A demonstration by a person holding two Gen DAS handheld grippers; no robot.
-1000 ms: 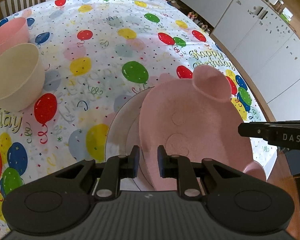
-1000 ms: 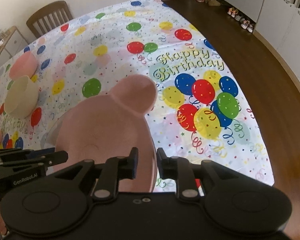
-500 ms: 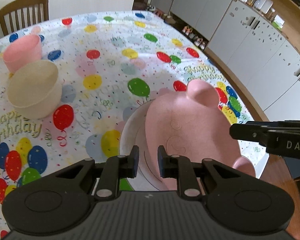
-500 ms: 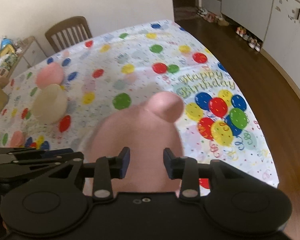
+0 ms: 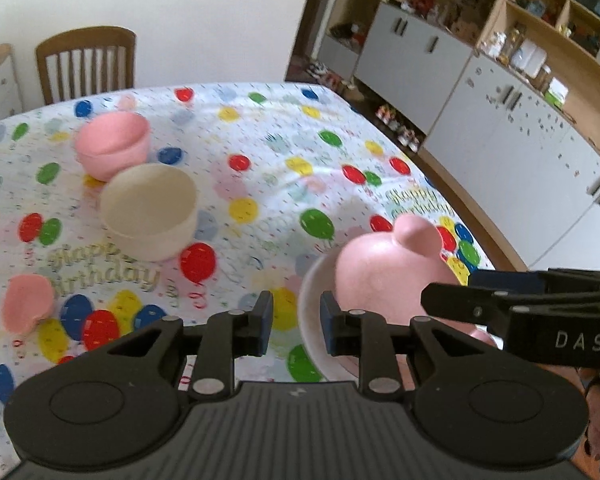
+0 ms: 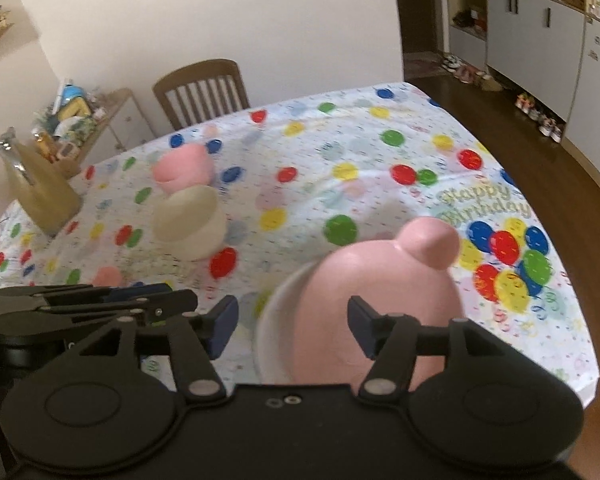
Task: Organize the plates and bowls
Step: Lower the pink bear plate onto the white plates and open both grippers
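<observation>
A pink bear-shaped plate (image 5: 384, 268) (image 6: 380, 292) lies on a white plate (image 5: 312, 300) (image 6: 268, 320) at the table's near right. My left gripper (image 5: 296, 316) hovers above the white plate's left rim, its jaws opening by a narrow gap with nothing between them. My right gripper (image 6: 293, 322) hangs above the stack, its jaws opening wide and touching nothing. Farther left stand a cream bowl (image 5: 150, 212) (image 6: 190, 222) and, behind it, a pink bowl (image 5: 112, 144) (image 6: 182, 168). A small pink dish (image 5: 26, 308) (image 6: 108, 276) lies at the near left.
A balloon-print cloth (image 5: 260, 160) covers the table. A glass jug of yellow drink (image 6: 40, 188) stands at the far left. A wooden chair (image 6: 202, 88) is behind the table. The table's right edge drops to a wood floor (image 6: 560, 168) along white cupboards (image 5: 500, 128).
Both grippers have lifted up and back from the pink bear plate, which stays on the white plate. The right jaws have spread wide and the left jaws slightly.
</observation>
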